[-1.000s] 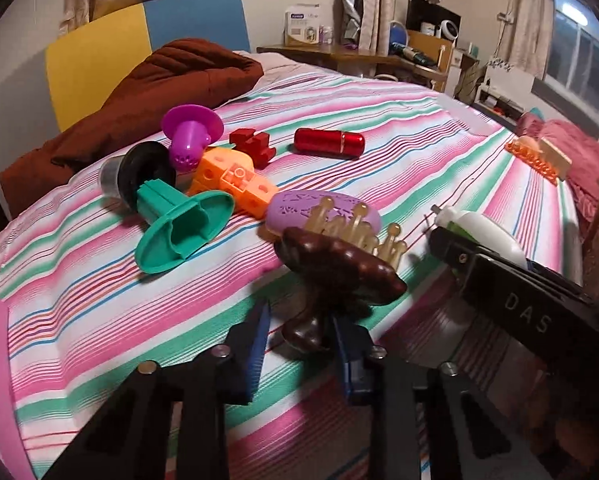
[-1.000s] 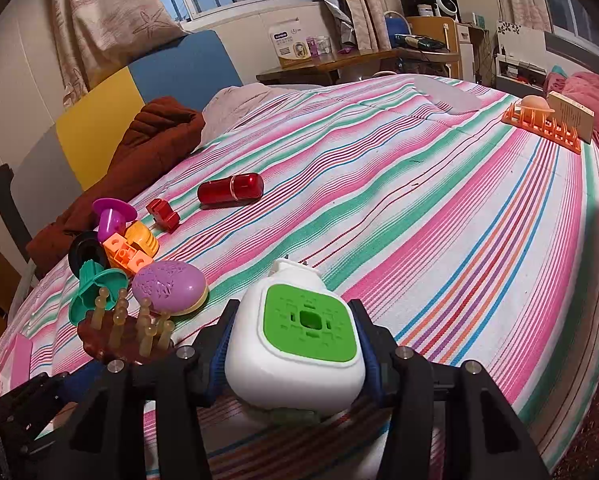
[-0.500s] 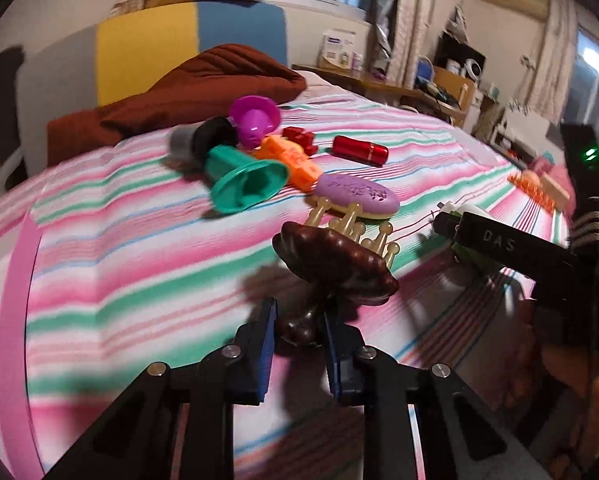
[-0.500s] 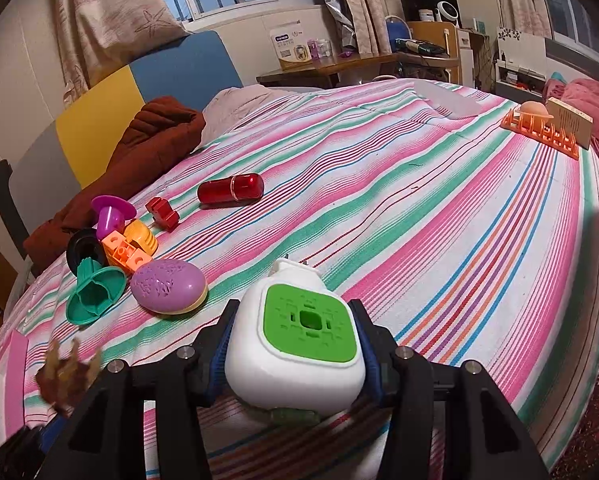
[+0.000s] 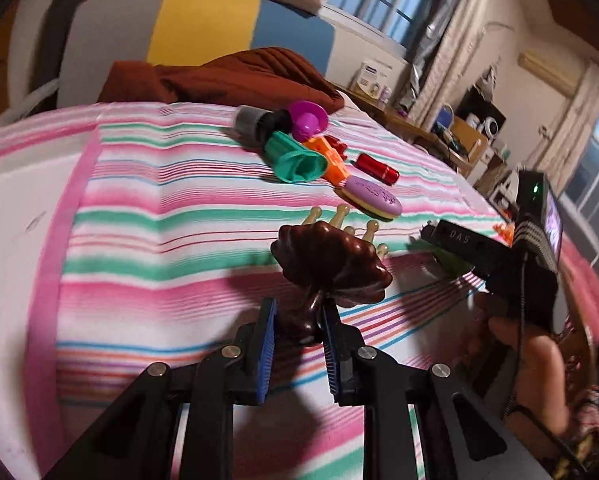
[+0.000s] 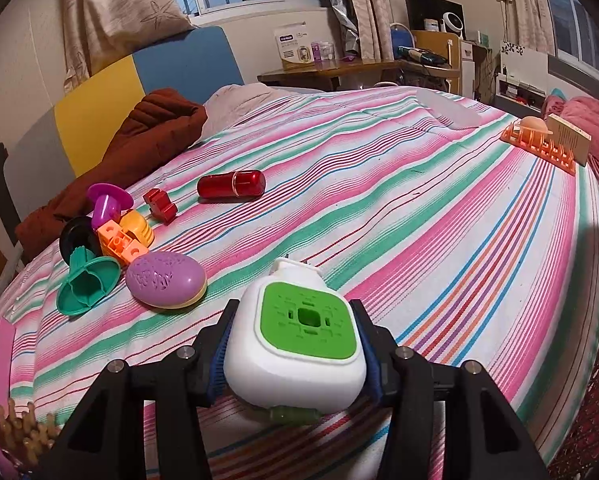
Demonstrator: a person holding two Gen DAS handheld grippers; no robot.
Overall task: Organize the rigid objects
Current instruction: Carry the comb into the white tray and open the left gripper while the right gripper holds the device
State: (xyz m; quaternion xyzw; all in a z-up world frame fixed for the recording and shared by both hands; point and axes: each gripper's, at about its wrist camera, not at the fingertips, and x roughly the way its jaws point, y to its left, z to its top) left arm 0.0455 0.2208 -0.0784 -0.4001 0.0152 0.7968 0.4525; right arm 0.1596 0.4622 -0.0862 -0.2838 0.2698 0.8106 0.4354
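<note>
- On the striped bedspread (image 6: 439,216), far left of the right wrist view: toy cluster of teal funnel piece (image 6: 85,286), black disc (image 6: 75,236), purple mushroom piece (image 6: 105,200), orange block (image 6: 119,242) and lilac oval case (image 6: 165,280).
- Beyond the cluster: red brick (image 6: 161,204) and red cylinder (image 6: 231,185), lying apart.
- Lower left corner: brown massage brush (image 5: 331,264), lifted above the bed; left gripper (image 5: 297,320) pinches its handle.
- Centre foreground: right gripper (image 6: 295,344) clamps a white and green plug-in device (image 6: 299,336) by its sides.
- Far right edge of bed: orange rack (image 6: 539,144).
</note>
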